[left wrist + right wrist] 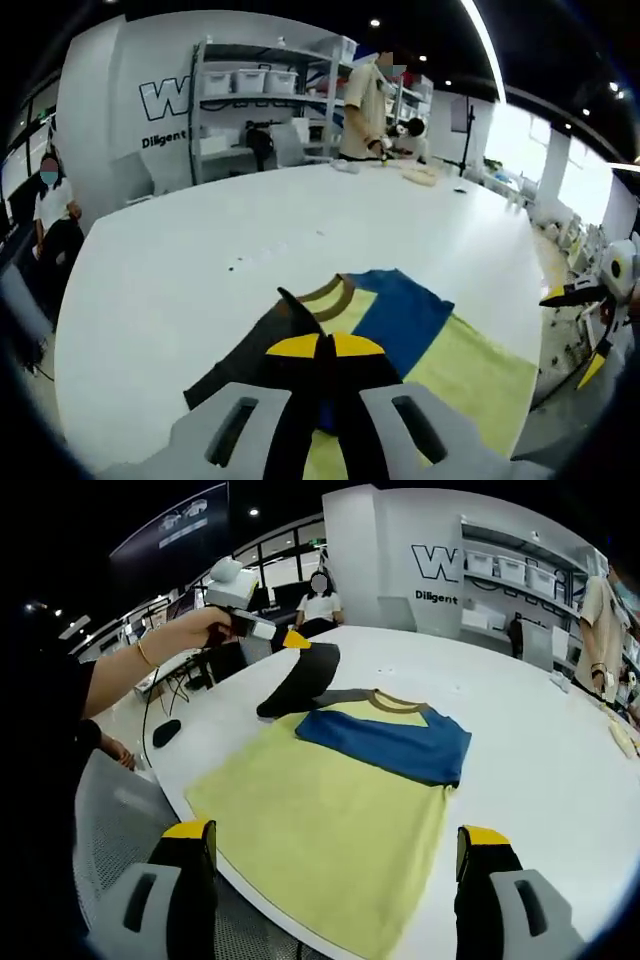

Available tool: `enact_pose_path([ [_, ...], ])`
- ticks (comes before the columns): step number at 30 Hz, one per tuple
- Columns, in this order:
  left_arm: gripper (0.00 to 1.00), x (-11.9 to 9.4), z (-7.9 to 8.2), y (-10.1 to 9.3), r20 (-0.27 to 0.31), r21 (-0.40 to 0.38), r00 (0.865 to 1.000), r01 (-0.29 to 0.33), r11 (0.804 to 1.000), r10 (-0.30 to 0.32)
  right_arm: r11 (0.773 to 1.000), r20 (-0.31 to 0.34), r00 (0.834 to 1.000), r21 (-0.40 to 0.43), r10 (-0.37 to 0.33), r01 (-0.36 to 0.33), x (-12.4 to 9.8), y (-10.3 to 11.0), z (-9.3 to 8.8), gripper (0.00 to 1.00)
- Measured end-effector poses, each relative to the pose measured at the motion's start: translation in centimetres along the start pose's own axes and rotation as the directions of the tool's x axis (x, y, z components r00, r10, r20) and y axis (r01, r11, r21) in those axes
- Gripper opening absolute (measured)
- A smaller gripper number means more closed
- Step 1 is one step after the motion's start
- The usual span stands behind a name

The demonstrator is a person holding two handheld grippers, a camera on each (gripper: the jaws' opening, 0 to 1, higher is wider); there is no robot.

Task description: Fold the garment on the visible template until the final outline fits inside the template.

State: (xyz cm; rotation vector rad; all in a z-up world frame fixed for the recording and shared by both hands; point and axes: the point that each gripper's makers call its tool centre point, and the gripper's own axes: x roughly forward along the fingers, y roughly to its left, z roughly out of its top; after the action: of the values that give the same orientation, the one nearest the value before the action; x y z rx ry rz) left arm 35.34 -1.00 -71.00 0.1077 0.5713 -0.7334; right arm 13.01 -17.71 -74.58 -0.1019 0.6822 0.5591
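Garment: yellow, blue and dark-grey short-sleeved shirt (340, 780), flat on round white table (540, 750), near its edge.
Shelf bins: white plastic tubs (250, 80); contents unseen.
Left gripper (292, 640): raised, jaws pinching dark sleeve (300, 680).
Right gripper (335, 855): jaws apart, hovering over the hem.

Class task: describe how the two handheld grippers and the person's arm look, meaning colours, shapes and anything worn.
Each gripper has pale grey slotted bodies and black jaws tipped yellow: the left gripper, the right gripper. The person's hand wears a thin bracelet at the wrist, below a dark sleeve.
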Motion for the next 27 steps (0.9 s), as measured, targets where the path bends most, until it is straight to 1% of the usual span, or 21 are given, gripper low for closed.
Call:
enact_pose_path([
  [2,0.01,0.5,0.4,-0.8,0.004,0.003,1.0,0.016,1.0,-0.016,1.0,-0.001,1.0,-0.001,0.002,-0.002,0.0,0.0,0.0,0.99],
  [4,0.01,1.1,0.8,-1.8,0.0,0.026,1.0,0.027,0.999,-0.027,1.0,-0.002,1.0,-0.001,0.005,-0.005,0.1,0.1,0.0,0.99],
  [7,0.01,1.8,1.2,-2.7,0.003,0.03,0.999,0.041,0.999,-0.041,1.0,-0.003,1.0,-0.002,0.006,-0.006,0.2,0.0,0.0,0.99],
  [8,0.01,2.4,1.4,-3.3,0.007,0.034,0.999,0.05,0.998,-0.05,1.0,-0.002,1.0,-0.002,0.006,-0.006,0.2,0.0,0.0,0.99],
  [14,0.01,4.4,1.4,-5.4,-0.008,0.077,0.997,0.075,0.994,-0.074,1.0,-0.008,1.0,-0.002,0.005,-0.005,0.1,-0.1,-0.2,0.99],
  [17,0.01,5.0,1.4,-6.2,-0.015,0.075,0.996,0.091,0.993,-0.09,1.0,-0.007,1.0,0.0,0.005,-0.005,0.1,-0.2,-0.4,0.99],
  [21,0.01,6.0,2.0,-7.2,-0.005,0.079,0.995,0.099,0.992,-0.099,1.0,-0.012,1.0,0.005,0.004,-0.004,0.1,-0.3,-0.7,0.99],
  [27,0.02,7.7,1.9,-8.7,-0.013,0.088,0.993,0.119,0.989,-0.118,1.0,-0.015,1.0,0.007,0.002,-0.002,0.1,-0.6,-0.9,0.99],
])
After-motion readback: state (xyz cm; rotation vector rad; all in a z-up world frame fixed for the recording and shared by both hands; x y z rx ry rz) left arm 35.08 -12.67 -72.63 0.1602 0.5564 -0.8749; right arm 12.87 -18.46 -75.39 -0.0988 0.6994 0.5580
